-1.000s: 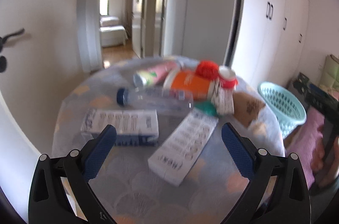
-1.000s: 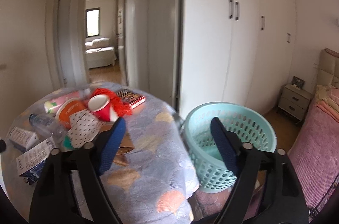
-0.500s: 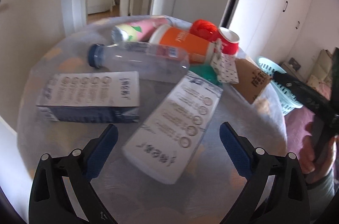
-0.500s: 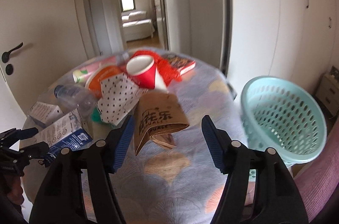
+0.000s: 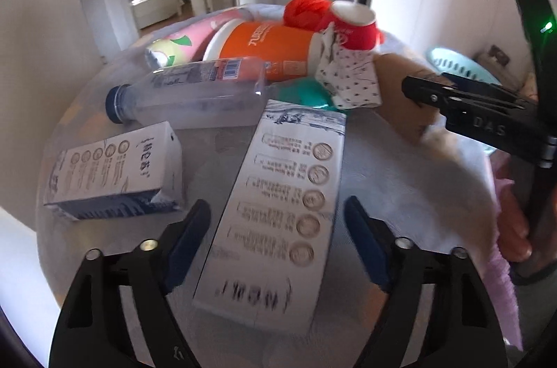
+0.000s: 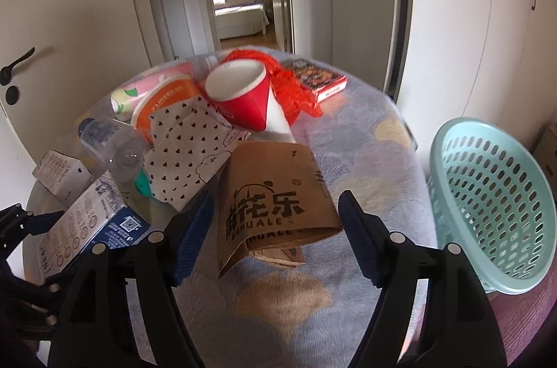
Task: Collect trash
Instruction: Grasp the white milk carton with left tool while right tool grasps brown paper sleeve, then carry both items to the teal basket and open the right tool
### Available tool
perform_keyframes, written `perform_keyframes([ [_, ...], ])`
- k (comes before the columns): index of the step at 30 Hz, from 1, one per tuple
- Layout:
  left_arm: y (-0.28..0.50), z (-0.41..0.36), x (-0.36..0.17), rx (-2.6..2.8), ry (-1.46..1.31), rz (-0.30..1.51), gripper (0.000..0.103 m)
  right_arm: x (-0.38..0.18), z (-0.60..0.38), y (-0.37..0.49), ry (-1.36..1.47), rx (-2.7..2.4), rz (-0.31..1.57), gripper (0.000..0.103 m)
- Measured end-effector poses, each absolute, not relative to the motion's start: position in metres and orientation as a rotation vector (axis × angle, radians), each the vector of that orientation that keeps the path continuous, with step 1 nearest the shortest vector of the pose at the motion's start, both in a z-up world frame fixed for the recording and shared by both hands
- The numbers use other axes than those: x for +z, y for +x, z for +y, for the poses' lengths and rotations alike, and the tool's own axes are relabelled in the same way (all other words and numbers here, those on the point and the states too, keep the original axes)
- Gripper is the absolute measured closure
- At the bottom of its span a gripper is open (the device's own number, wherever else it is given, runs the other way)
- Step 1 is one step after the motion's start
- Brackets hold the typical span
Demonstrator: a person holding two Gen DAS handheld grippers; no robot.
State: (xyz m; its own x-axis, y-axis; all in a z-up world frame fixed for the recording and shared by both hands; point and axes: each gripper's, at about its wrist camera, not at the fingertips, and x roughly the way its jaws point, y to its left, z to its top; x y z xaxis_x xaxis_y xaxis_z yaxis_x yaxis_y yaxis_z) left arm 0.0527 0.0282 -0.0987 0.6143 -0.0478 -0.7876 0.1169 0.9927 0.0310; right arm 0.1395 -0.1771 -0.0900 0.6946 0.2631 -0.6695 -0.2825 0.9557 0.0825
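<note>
Nearer now: littered table (image 6: 365,138) (wardrobes (image 6: 487,20) behind)

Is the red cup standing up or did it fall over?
Fallen over. The red cup lies on its side atop the trash pile, its white open mouth facing sideways toward the right wrist camera, not upward.

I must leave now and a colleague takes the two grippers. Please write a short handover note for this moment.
Left gripper: open, fingers either side of the long white carton, not closed.
Right gripper: open, around the brown paper bag, holding nothing.
Bottle, orange cup, red cup and the second carton lie on the table.
The teal basket beside it looks empty.
Nothing collected; everything is left.
</note>
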Motion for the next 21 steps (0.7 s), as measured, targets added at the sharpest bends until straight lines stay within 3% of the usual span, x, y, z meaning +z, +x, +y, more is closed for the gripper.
perform_keyframes([
  [1, 0.057, 0.027, -0.102, -0.09, 0.08, 0.918, 0.037, -0.092, -0.176, 0.142, -0.024, 0.304, 0.752, 0.033],
  [4, 0.061, 0.024, -0.102, -0.09, 0.077, 0.923, 0.048, -0.096, -0.18, 0.147, 0.002, 0.322, 0.776, 0.053],
  [8, 0.054, 0.023, -0.093, -0.124, 0.057, 0.89, 0.05, -0.095, -0.188, 0.142, 0.039, 0.362, 0.78, 0.062],
  [21, 0.051, -0.02, -0.04, -0.277, 0.022, 0.714, 0.051, -0.052, -0.225, 0.113, 0.087, 0.323, 0.664, 0.066],
])
